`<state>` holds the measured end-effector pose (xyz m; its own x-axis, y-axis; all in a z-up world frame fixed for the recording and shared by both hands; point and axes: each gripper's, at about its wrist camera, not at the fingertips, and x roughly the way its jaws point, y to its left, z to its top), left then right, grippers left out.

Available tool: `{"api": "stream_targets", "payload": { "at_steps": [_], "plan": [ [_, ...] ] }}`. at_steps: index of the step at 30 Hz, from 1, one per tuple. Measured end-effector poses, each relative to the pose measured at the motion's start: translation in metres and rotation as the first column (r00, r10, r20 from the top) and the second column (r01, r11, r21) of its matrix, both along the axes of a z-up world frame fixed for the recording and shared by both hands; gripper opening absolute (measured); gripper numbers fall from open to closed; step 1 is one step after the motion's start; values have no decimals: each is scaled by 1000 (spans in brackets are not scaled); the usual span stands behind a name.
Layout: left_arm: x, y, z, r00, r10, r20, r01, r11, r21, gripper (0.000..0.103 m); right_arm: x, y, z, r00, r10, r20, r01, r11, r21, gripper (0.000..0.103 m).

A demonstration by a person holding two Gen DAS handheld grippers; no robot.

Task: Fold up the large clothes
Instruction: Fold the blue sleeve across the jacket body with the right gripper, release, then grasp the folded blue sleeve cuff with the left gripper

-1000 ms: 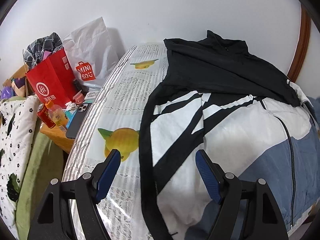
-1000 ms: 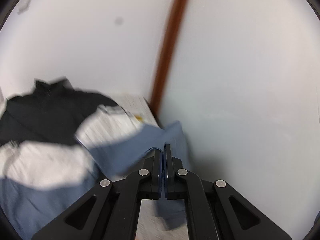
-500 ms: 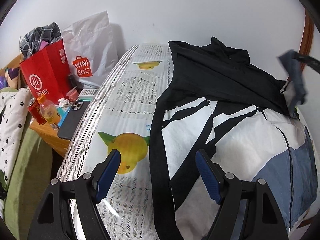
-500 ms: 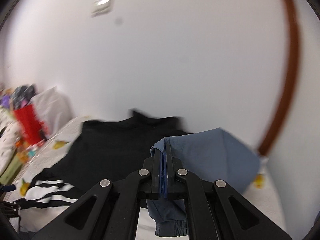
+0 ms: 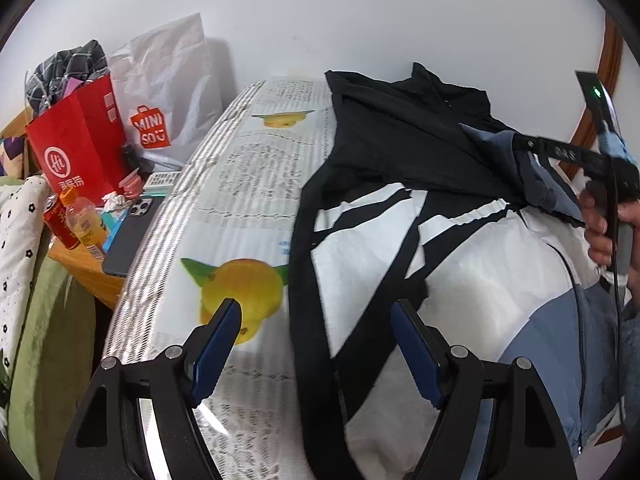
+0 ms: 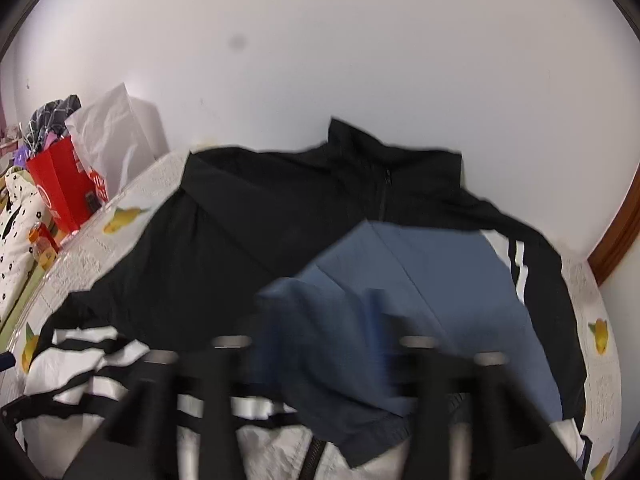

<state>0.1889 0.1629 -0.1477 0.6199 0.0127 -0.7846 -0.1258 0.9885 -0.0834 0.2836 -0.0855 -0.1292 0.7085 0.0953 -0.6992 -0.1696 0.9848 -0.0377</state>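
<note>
While the bed (image 5: pixel 240 184) took up most of both views, its white lemon-printed cover was half hidden under a large jacket (image 5: pixel 460 280) spread across it. That jacket, black at the collar and shoulders, white with black stripes through the middle and blue lower down, lay with its collar towards the wall (image 6: pixel 360 60) and its zip running down the front. One blue sleeve (image 6: pixel 420 280) lay folded inward over the black chest, in the right wrist view sitting just ahead of the right gripper (image 6: pixel 320 344).

Off the bed's far side stood a white shopping bag (image 5: pixel 168 92) and a red paper bag (image 5: pixel 76 148), side by side against the wall, with dark checked cloth sticking out behind the red one. A small wooden table (image 5: pixel 80 268) below them carried a dark phone (image 5: pixel 128 240), an orange-capped bottle (image 5: pixel 84 224) and a red can (image 5: pixel 60 220).

The left gripper (image 5: pixel 316 336) hung over the near edge of the jacket with its blue-padded jaws spread wide, nothing between them, the black sleeve edge passing beneath. The right gripper's jaws were opening; they showed blurred, with the blue sleeve cloth lying between them and the pads not pressing on it. From the left wrist view a hand (image 5: pixel 604 224) held that gripper's handle at the jacket's right side.
</note>
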Motion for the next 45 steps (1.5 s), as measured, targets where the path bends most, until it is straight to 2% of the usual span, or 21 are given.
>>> {"api": "stream_targets", "payload": {
  "at_steps": [4,7,12,15,20,24,33,38,45],
  "plan": [
    [6,-11,9,1000,-5,9,5,1000,-1,75,-35,-22,3,1000,9,-8,-9,1000,21,81],
    [9,-21,20,1000,-7,29,7,1000,-3,75,-65,-45,9,1000,-1,-8,1,999,46,82],
    [15,-51,44,995,-62,75,62,998,-4,75,-114,-97,18,997,-83,2,83,995,52,82],
    [20,-75,58,990,-104,91,103,995,15,75,-134,-131,22,992,-125,-26,127,988,88,82],
    [33,-118,74,980,-176,88,176,984,15,75,-166,-187,26,981,-189,-39,192,977,92,74],
    [46,-156,80,975,-208,79,202,976,78,75,-191,-232,25,962,-269,-47,272,957,99,66],
    [95,-227,73,956,-290,41,286,954,95,75,-223,-313,10,914,-402,-48,405,907,116,40],
    [123,-256,59,941,-339,11,334,931,147,75,-226,-337,5,900,-433,-49,435,890,137,39],
    [151,-276,23,920,-388,-52,391,907,158,75,-211,-339,1,923,-384,-19,382,911,153,39]
  ]
}}
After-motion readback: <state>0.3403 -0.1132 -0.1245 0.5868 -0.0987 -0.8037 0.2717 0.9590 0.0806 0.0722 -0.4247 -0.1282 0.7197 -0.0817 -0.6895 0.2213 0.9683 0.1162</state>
